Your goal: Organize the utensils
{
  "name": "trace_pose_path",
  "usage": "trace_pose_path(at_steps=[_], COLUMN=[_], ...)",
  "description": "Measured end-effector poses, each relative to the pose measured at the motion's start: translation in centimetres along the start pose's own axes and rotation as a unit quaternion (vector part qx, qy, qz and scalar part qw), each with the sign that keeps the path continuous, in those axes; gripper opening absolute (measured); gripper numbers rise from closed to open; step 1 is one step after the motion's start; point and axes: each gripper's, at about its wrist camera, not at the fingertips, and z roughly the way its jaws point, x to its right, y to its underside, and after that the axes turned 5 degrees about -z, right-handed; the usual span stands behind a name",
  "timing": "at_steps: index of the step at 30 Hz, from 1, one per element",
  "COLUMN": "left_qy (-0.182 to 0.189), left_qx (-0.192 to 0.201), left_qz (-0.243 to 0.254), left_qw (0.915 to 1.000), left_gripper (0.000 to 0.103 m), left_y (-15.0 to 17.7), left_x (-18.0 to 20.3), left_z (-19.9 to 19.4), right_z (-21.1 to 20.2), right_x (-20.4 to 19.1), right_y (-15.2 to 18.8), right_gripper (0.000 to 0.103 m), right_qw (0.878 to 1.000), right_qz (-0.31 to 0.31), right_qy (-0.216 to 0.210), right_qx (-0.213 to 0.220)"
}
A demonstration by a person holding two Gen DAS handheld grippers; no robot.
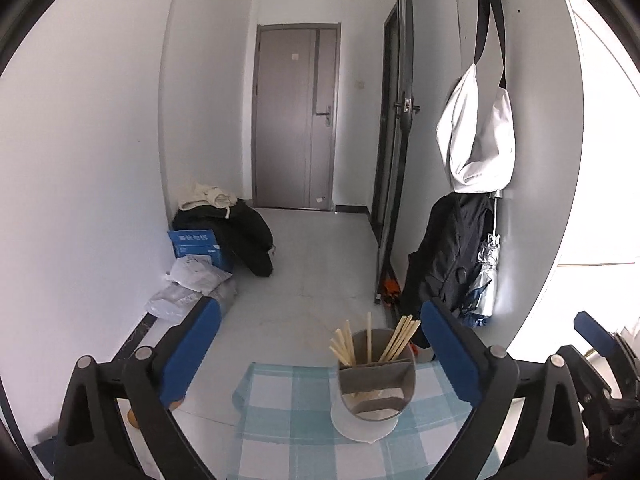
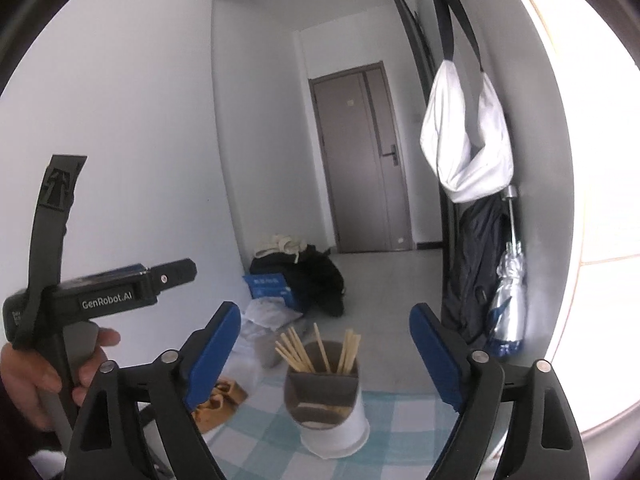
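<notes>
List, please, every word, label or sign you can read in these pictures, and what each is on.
"GenRobot.AI": white letters on the left gripper, on its black body.
Blue box: white characters, too blurred to read.
Grey door: a small sticker, too small to read.
Nothing else legible.

Blown-out daylight right, fisheye-warped edges

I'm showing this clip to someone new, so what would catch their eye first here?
Probably the holder full of chopsticks, standing on the checked cloth dead centre between the open left gripper. Next, the white bag hanging on the right wall above a dark jacket and a folded umbrella. In the right wrist view, a hand at lower left holds the other gripper's handle.
</notes>
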Motion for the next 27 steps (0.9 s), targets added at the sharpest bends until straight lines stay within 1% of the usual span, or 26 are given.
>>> trace_pose_path(at_steps=[4,5,7,12,16,20,23,27], left_qy=[-0.002,-0.004,-0.007,-0.015,-0.018,-0.024,-0.022,-0.033], left_qx=[0.003,0.004,0.004,0.007,0.007,0.009,-0.001,-0.015], left_qz=[-0.003,-0.004,-0.004,-0.008,-0.008,-0.004,-0.011,-0.008], left_qw=[1.0,1.0,1.0,0.9998,0.9998,0.9997,0.9997,0.9993], left_gripper=[0.099,0.099,0.1,0.1,0.1,0.1,0.1,0.1], left_y=[1.4,1.8,2.4,4.2,5.7,7.5,8.6,9.7], left_x=[-0.5,-0.7,-0.8,-1.5,-1.7,-1.6,-1.8,-1.8], left_z=[-0.4,-0.3,-0.4,-0.4,-0.2,0.1,0.8,1.6], right_z=[-1.1,-1.3,-1.6,-1.8,-1.6,-1.3,-1.0,-0.5], right_x=[-0.6,-0.7,-1.0,-1.5,-1.5,-1.1,-0.8,-0.5], right_y=[1.5,1.8,2.5,4.0,5.6,7.2,8.3,9.4], right_gripper=[0.093,0.096,0.098,0.099,0.1,0.1,0.1,0.1], right_qw=[1.0,1.0,1.0,0.999,0.999,0.999,0.999,0.999], right_qz=[-0.008,-0.012,-0.02,-0.034,-0.04,-0.03,-0.027,-0.021], right_qy=[0.006,0.01,0.016,0.021,0.033,0.034,0.033,0.033], right_qx=[0.007,0.009,0.014,0.014,0.008,-0.001,-0.012,-0.026])
